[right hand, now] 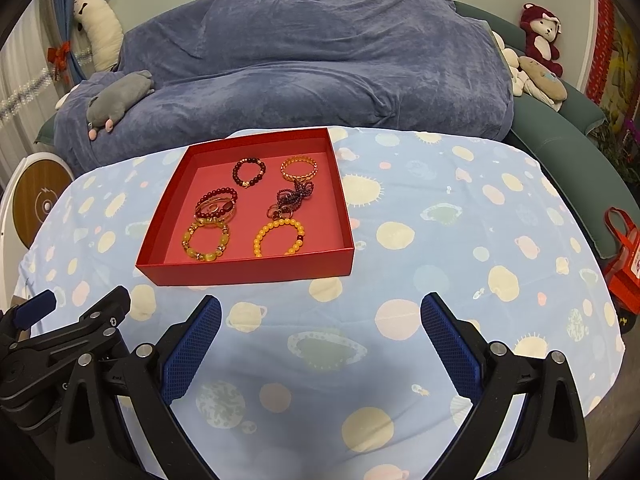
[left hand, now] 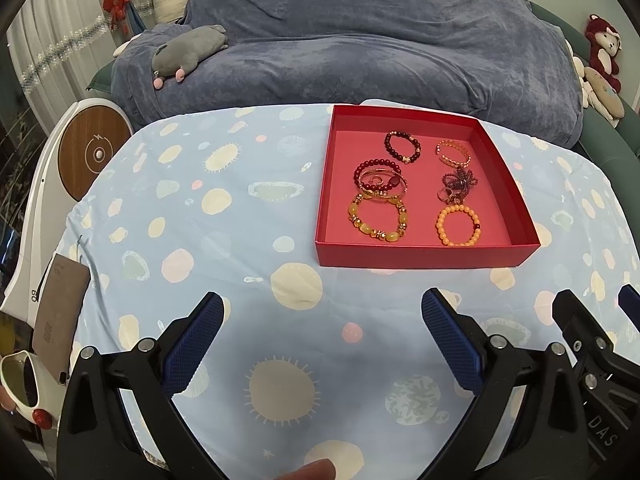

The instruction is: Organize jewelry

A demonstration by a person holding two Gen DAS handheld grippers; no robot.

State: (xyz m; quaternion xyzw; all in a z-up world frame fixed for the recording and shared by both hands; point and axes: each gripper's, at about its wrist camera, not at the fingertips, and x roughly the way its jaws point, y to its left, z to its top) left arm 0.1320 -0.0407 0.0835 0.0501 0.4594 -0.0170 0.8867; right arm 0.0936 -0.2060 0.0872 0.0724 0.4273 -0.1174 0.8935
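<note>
A shallow red tray (left hand: pixel 424 256) (right hand: pixel 248 272) sits on the planet-print blue cloth. In it lie a dark bead bracelet (left hand: pixel 402 146) (right hand: pixel 249 172), a gold bangle (left hand: pixel 452 153) (right hand: pixel 299 168), a red bead bracelet stacked with thin gold bangles (left hand: pixel 380 180) (right hand: pixel 216 204), a tangled purple chain with rings (left hand: pixel 456 186) (right hand: pixel 290 200), a yellow stone bracelet (left hand: pixel 379 218) (right hand: pixel 206 242) and an orange bead bracelet (left hand: pixel 459 225) (right hand: pixel 279 237). My left gripper (left hand: pixel 322 308) and right gripper (right hand: pixel 320 310) are both open and empty, side by side in front of the tray.
The cloth-covered table (left hand: pixel 200 220) (right hand: pixel 460 240) ends at a sofa under a blue blanket (left hand: pixel 340 40) with a grey plush (left hand: pixel 188 50). A white-and-wood device (left hand: pixel 94 152) stands at the left. A red bag (right hand: pixel 624 256) hangs at the right.
</note>
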